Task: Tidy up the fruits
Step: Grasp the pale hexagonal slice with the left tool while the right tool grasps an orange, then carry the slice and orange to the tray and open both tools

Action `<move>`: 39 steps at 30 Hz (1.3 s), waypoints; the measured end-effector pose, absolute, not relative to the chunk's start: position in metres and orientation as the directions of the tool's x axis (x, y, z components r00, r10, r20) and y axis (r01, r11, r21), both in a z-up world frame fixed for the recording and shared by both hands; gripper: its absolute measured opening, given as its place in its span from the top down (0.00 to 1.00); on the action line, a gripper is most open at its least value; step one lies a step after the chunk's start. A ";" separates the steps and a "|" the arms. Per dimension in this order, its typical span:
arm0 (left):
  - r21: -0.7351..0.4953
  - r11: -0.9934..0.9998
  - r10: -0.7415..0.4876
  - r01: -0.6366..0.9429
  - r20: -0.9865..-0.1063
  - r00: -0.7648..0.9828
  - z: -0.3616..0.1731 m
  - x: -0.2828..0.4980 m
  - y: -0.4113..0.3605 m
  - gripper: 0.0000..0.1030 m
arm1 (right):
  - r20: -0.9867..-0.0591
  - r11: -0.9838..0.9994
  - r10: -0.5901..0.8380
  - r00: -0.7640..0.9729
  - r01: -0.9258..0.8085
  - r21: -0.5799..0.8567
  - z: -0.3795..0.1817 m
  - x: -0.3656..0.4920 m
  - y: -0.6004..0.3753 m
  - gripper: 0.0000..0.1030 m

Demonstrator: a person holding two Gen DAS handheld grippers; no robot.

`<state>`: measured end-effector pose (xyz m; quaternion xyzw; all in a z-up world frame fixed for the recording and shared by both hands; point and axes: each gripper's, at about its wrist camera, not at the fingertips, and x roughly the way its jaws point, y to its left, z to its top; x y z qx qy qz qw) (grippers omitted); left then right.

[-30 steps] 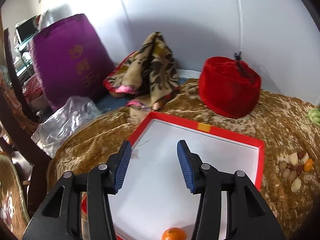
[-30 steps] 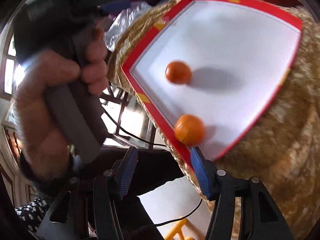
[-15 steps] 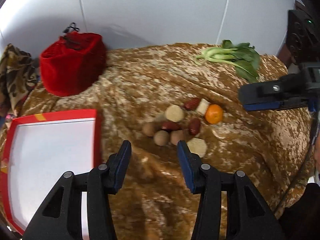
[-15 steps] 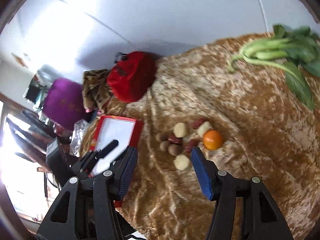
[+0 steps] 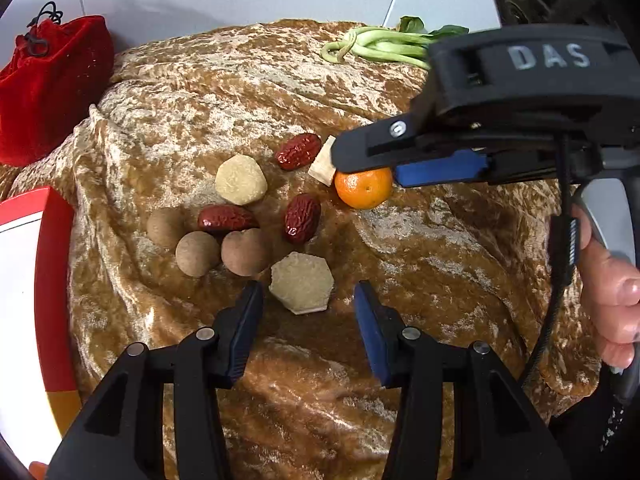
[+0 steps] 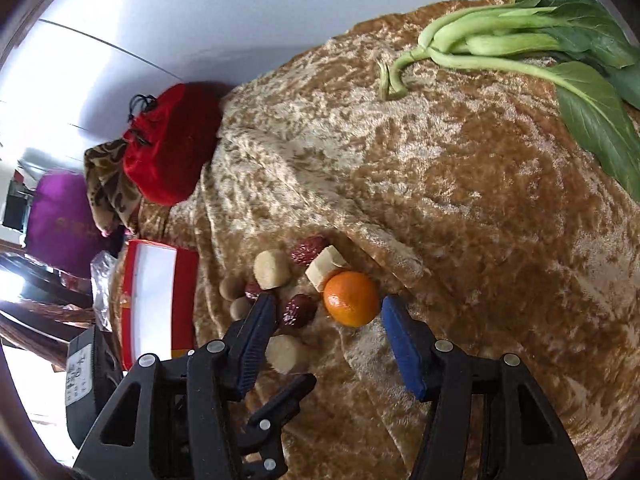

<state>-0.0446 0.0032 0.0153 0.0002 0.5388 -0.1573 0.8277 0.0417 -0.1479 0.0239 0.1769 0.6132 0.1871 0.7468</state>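
Note:
An orange tangerine [image 5: 363, 189] lies on the golden velvet cloth [image 5: 248, 92] beside red dates [image 5: 302, 217], brown longans [image 5: 197, 253] and pale pastries [image 5: 301, 282]. My right gripper [image 6: 328, 340] is open, its fingers on either side of the tangerine [image 6: 351, 298], not closed on it. In the left wrist view the right gripper [image 5: 372, 168] comes in from the right above the tangerine. My left gripper [image 5: 308, 332] is open and empty, just in front of the hexagonal pastry. The red-rimmed white tray [image 5: 48, 280] lies at the left.
A red velvet pouch [image 5: 48, 80] stands at the back left. Green bok choy [image 6: 540, 52] lies at the back right. A patterned cloth [image 6: 108, 188] and a purple bag [image 6: 56, 224] sit beyond the pouch. The cloth is wrinkled around the pile.
Both grippers swung from the tray to the food pile. The right gripper has closed in until its open fingers flank the tangerine. The left gripper has moved nearer the hexagonal pastry.

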 end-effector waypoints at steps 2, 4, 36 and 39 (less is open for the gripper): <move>-0.174 0.953 -0.261 0.249 -0.889 0.377 0.013 -0.042 0.003 0.55 | -0.861 0.879 0.477 0.179 -0.067 0.472 0.019 0.044 -0.144 0.43; -0.195 0.952 -0.275 0.237 -0.884 0.377 0.008 -0.032 0.004 0.55 | -0.872 0.891 0.454 0.183 -0.072 0.449 0.015 0.045 -0.141 0.45; -0.071 0.986 -0.139 0.148 -0.844 0.518 0.060 -0.063 0.055 0.73 | -0.826 0.844 0.531 0.191 -0.207 0.495 0.052 0.011 -0.104 0.67; -0.049 0.996 -0.081 0.073 -0.845 0.529 0.067 -0.065 0.077 0.73 | -0.811 0.829 0.552 0.196 -0.235 0.508 0.056 0.004 -0.090 0.67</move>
